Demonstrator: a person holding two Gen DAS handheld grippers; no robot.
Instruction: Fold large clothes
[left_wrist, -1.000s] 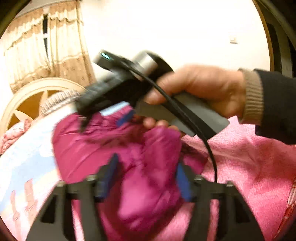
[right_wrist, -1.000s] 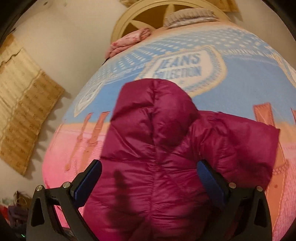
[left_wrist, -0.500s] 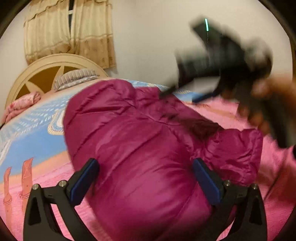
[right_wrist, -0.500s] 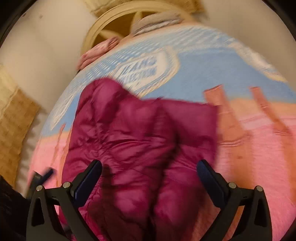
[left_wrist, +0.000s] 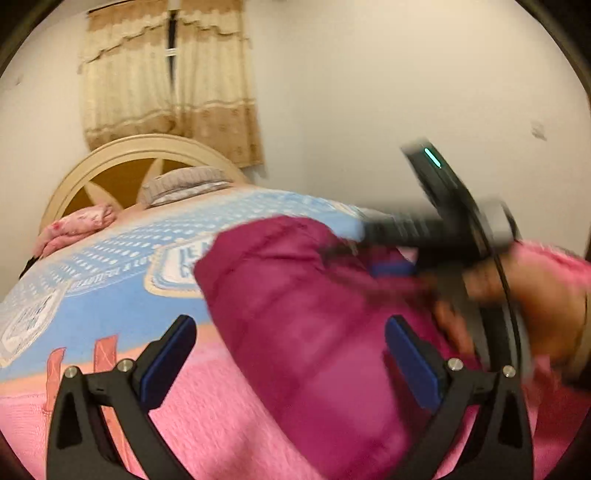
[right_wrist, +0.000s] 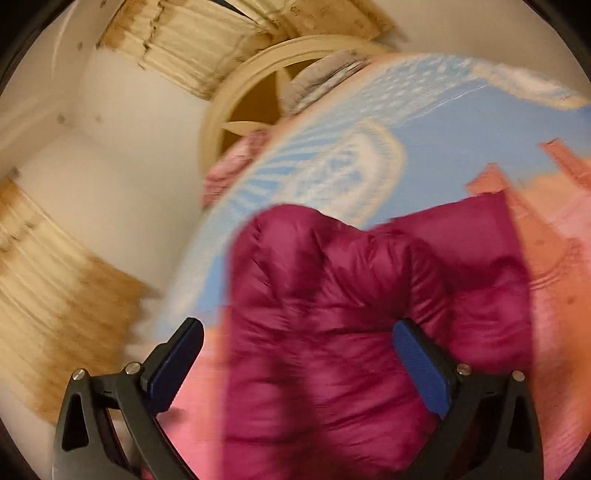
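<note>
A magenta puffer jacket (left_wrist: 314, 314) lies bunched in a folded bundle on the pink and blue blanket (left_wrist: 110, 288). My left gripper (left_wrist: 288, 332) hovers over its near end, open wide, with no pad touching the fabric. In the right wrist view the jacket (right_wrist: 332, 295) fills the lower middle, a flat flap spread out to its right. My right gripper (right_wrist: 299, 332) is open wide just above it, holding nothing. A person's hand (left_wrist: 517, 295) carries that right gripper at the jacket's right side in the left wrist view, blurred by motion.
The blanket (right_wrist: 443, 140) covers the whole bed. A cream round headboard (left_wrist: 122, 162) stands at the far end with a grey pillow (left_wrist: 184, 184) and a pink folded cloth (left_wrist: 74, 225). Beige curtains (left_wrist: 166, 74) hang behind it; a white wall runs along the far side.
The left jaws went from close around jacket fabric to wide apart, and that gripper backed off. The right gripper swung from over the jacket down to its right side, rolling.
</note>
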